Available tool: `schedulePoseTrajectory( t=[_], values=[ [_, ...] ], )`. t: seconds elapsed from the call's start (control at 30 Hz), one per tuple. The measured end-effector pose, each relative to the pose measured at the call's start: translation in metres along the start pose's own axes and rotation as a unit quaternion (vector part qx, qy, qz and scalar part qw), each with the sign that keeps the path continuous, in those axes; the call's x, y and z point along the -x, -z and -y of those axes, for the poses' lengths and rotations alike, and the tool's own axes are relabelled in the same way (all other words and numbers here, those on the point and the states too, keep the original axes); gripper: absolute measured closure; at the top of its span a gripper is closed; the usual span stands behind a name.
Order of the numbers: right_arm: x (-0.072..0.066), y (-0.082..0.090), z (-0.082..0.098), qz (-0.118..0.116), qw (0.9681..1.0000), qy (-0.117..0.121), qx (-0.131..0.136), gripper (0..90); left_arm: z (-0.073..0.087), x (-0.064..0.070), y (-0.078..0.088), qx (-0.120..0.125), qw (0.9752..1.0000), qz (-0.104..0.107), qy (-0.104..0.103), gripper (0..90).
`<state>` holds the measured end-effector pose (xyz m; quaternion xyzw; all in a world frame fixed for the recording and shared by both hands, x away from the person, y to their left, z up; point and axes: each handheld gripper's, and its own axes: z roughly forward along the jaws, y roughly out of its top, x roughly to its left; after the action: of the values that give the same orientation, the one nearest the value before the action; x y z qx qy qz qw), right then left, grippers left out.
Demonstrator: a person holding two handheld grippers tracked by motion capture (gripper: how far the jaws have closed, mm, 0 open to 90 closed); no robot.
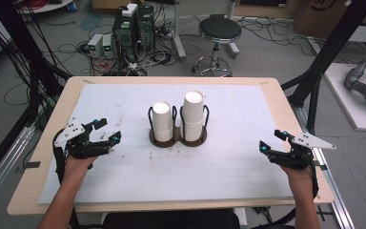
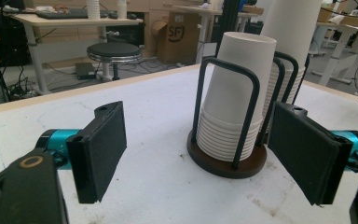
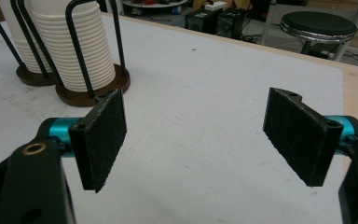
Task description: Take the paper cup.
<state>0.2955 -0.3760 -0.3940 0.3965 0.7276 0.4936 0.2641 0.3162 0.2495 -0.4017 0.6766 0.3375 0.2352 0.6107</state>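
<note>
The white table mat [image 1: 124, 176] carries a cup holder [image 1: 177, 138] with two cup stacks [image 2: 235, 107]. Both the left gripper [image 1: 106, 131] and right gripper [image 1: 270, 141] stand spread and empty, with the stacks ahead of their jaws. The operator should centre the jaws on the top cup, grip lightly and lift straight.

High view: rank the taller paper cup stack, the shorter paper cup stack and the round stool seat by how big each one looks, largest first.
1. Taller paper cup stack.
2. Shorter paper cup stack.
3. Round stool seat: it looks about as big as the shorter stack, and it stands much farther from the camera, so this last placing is unsure.
</note>
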Motion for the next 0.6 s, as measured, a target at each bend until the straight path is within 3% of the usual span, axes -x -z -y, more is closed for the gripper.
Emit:
schedulePoseTrajectory(
  t=[0.37,0.6],
  values=[
    [-0.006,-0.006,-0.002,-0.012,0.9999,-0.003,0.003,21.8,0.003,0.001,-0.003,-0.007,1.0,0.002,0.002,19.7],
    [-0.023,-0.029,-0.012,-0.035,0.9993,0.005,0.009,21.8,0.006,0.003,-0.001,-0.013,0.9999,0.001,-0.004,19.9]
  ],
)
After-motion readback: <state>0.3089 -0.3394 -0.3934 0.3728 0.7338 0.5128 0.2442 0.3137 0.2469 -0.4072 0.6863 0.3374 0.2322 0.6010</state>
